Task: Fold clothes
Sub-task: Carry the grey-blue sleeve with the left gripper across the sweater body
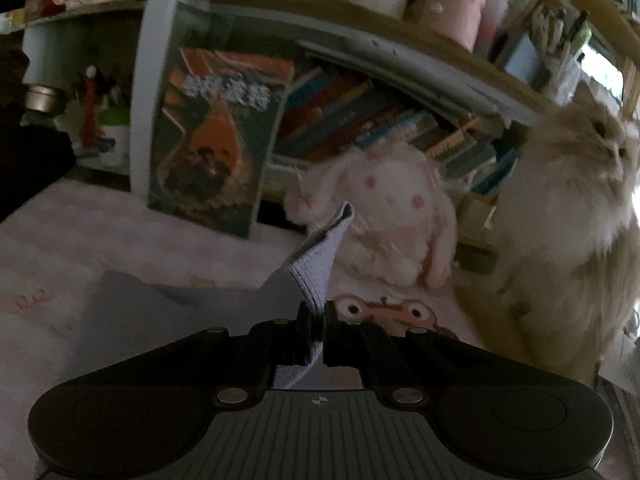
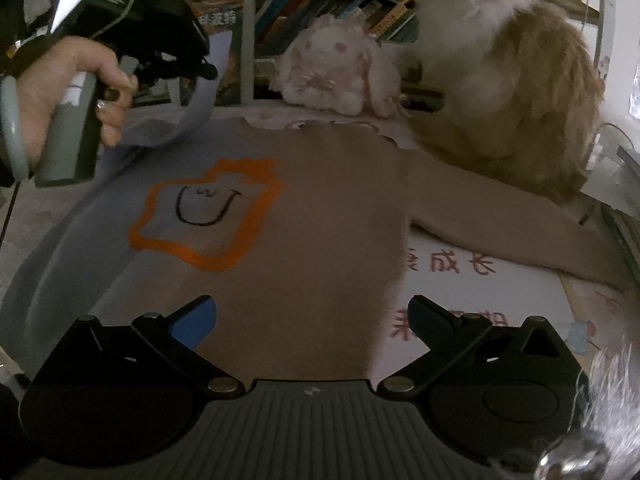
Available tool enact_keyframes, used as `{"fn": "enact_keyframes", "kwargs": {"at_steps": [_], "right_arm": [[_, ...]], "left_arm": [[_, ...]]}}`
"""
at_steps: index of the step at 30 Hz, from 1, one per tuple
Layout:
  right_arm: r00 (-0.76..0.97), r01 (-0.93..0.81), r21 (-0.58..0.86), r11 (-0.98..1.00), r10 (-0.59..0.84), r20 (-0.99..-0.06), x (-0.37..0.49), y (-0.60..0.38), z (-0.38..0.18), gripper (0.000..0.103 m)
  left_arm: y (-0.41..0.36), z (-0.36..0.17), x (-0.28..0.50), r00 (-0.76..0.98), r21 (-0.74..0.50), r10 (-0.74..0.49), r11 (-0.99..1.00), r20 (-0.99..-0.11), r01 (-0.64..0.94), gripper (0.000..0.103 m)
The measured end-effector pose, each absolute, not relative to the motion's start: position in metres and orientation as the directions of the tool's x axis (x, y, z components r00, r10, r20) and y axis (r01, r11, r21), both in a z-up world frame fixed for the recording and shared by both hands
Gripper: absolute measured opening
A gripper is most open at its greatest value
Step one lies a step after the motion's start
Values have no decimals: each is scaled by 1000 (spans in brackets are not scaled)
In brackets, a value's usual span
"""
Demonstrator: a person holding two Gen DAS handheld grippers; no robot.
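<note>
The left gripper [image 1: 316, 330] is clamped on the lilac cuff [image 1: 316, 264] of the sweater [image 2: 304, 216], lifting that sleeve above the counter [image 2: 480, 320]. The sweater lies flat, front up, half lilac and half tan, with an orange-outlined smiley on its chest. The right gripper [image 2: 314, 320] hovers wide open over its hem, holding nothing. A cat [image 2: 500, 80] sits by the tan sleeve, beside a plush rabbit [image 2: 332, 64]

The two-tone grey-and-tan sweater [image 2: 320, 208] is soft matt knit cloth with a ribbed lavender cuff [image 1: 316, 264]. The black left gripper [image 1: 316, 332] is matt plastic with shiny metal rivets. The pink plush rabbit [image 1: 384, 216] looks fuzzy.
</note>
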State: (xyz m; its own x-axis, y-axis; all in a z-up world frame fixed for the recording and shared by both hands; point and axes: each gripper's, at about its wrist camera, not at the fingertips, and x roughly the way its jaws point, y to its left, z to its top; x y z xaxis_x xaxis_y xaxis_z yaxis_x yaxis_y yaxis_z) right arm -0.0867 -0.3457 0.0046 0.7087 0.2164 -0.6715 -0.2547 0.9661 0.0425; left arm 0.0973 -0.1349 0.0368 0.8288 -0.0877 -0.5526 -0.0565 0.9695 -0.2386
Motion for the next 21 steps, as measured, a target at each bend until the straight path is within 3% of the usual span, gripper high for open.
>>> {"fn": "enact_keyframes", "kwargs": {"at_steps": [13, 17, 20, 21], "right_arm": [[705, -191, 66, 979, 184, -685, -87, -377, -1, 103], [704, -174, 66, 983, 171, -689, -89, -382, -2, 103], [702, -165, 68, 984, 166, -692, -90, -384, -3, 103], [702, -165, 68, 984, 165, -693, -90, -384, -2, 103]], "left_arm": [[-193, 10, 114, 787, -164, -119, 986, -605, 23, 3], [-206, -6, 122, 734, -125, -129, 990, -667, 60, 5], [-212, -18, 126, 673, -120, -156, 988, -723, 99, 28], [-214, -19, 125, 660, -112, -156, 988, -735, 108, 48]]}}
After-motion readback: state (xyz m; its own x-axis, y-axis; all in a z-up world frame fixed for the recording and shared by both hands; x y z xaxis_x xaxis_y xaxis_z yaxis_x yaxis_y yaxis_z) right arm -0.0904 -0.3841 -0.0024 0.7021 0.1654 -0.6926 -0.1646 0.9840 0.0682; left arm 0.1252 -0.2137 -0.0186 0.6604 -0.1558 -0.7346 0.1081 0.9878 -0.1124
